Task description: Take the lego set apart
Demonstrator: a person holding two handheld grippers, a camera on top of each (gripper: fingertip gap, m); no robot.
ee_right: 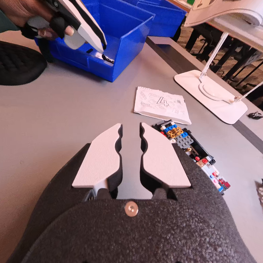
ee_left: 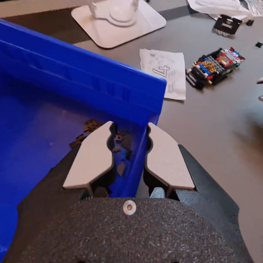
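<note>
Grey table [ee_right: 71, 113] bears blue bin [ee_right: 123, 47], lego set [ee_right: 185, 142], paper bag [ee_right: 160, 105].

A white printed paper bag [ee_right: 160, 105] lay on the worktop [ee_right: 71, 121] just beyond the lego car [ee_right: 189, 148], bearing a large outlined numeral, line drawings and small code marks. Nothing else carried legible print.

Your white-and-black left gripper [ee_left: 129, 125] is showing against a bright blue bin [ee_left: 85, 85] scattered with dark grey and blue pieces [ee_left: 123, 155]. Your lego set [ee_right: 185, 140] is displaying black, grey, blue, red and gold studs on the plain grey table [ee_right: 71, 113], beside a white paper bag [ee_right: 160, 105] printed with black line drawings.
</note>
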